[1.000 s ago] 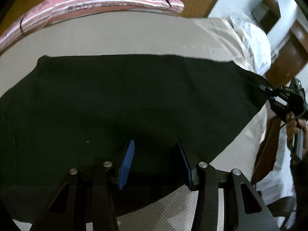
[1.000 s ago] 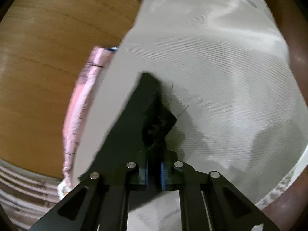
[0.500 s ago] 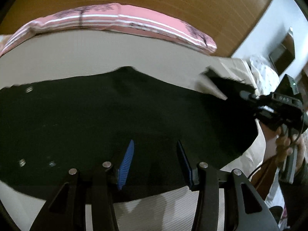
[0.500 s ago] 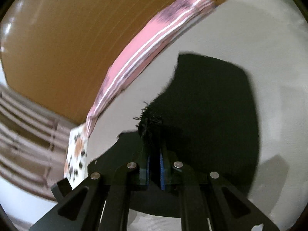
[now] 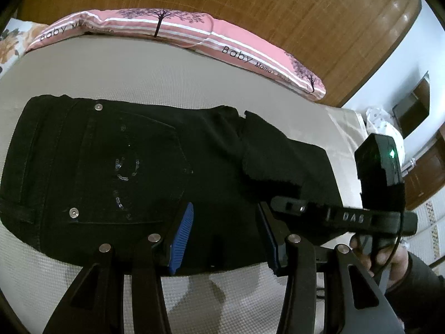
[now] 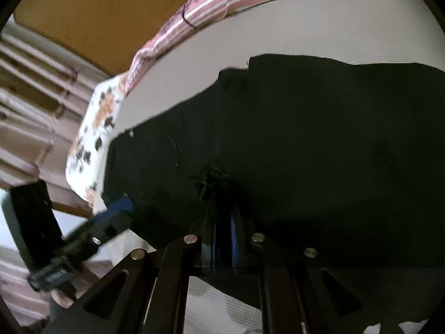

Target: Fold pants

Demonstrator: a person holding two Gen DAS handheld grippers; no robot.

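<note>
Pants (image 5: 116,172) lie across the bed (image 5: 139,69), one leg end doubled back over the seat — we see the right claw (image 6: 222,239) pinched on that frayed hem. Our left claw (image 5: 225,233) hovers half-open over the near edge, gripping nothing — a pink pillow (image 5: 178,27) lines the headboard.

One pair of black pants (image 5: 125,172) lies on one bed (image 5: 111,69). Two claws are in view: the left claw (image 5: 225,233) and the right claw (image 6: 222,239). One pink pillow (image 5: 194,33) runs along the far edge of the bed, and one flowered pillow (image 6: 91,139) sits at its end. One back pocket (image 5: 130,167) shows on the pants, with two metal rivets (image 5: 98,107) at its corners. One hand (image 5: 389,258) shows at the right claw's handle.
</note>
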